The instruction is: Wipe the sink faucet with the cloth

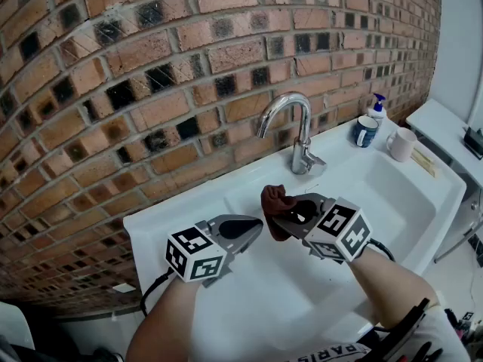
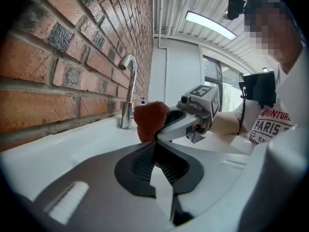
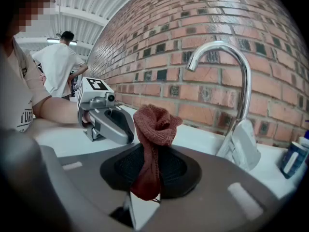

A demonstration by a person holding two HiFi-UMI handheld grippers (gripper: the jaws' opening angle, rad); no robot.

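A chrome gooseneck faucet (image 1: 296, 130) (image 2: 128, 91) (image 3: 237, 100) stands at the back of a white sink (image 1: 392, 194), against the brick wall. My right gripper (image 1: 281, 219) (image 3: 153, 144) is shut on a rust-brown knitted cloth (image 1: 276, 206) (image 3: 153, 129) (image 2: 148, 121), bunched above its jaws, held over the basin in front of the faucet and apart from it. My left gripper (image 1: 253, 229) (image 2: 155, 151) hovers just left of the cloth, jaws together with nothing between them.
On the sink's right ledge stand a blue mug (image 1: 365, 131), a soap pump bottle (image 1: 376, 108) and a white mug (image 1: 401, 144). A white table (image 1: 453, 130) lies beyond. A person in a white shirt (image 3: 58, 64) stands in the background.
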